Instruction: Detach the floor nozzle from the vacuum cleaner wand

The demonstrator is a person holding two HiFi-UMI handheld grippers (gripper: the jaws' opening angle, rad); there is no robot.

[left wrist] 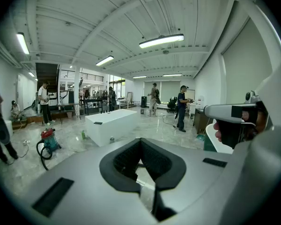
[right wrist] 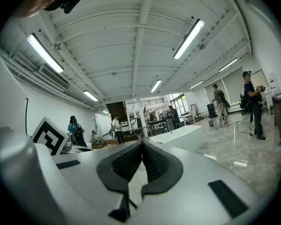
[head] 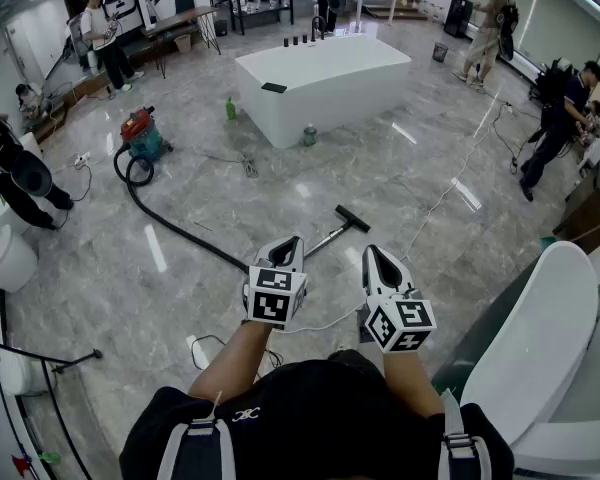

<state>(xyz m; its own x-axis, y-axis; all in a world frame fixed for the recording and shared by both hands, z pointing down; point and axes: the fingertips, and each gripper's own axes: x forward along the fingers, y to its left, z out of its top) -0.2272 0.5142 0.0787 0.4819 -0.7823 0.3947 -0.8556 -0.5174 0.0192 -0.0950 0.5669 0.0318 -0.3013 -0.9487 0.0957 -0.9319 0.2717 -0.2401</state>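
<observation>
A black floor nozzle (head: 352, 218) lies on the grey tiled floor, joined to a silver wand (head: 327, 238). From the wand a black hose (head: 170, 225) curves back to a red and teal vacuum cleaner (head: 140, 134) (left wrist: 48, 139). My left gripper (head: 292, 241) (left wrist: 140, 140) is held in the air nearer me than the wand, shut with nothing in it. Beside it my right gripper (head: 372, 252) (right wrist: 142, 142) is also shut and empty. Both are apart from the nozzle. The left gripper hides the wand's near end.
A white block counter (head: 320, 78) (left wrist: 112, 123) stands beyond the nozzle, with a green bottle (head: 231, 108) and a can (head: 309, 135) at its foot. A white bathtub (head: 540, 338) sits close on my right. Cables cross the floor and several people stand around the room's edges.
</observation>
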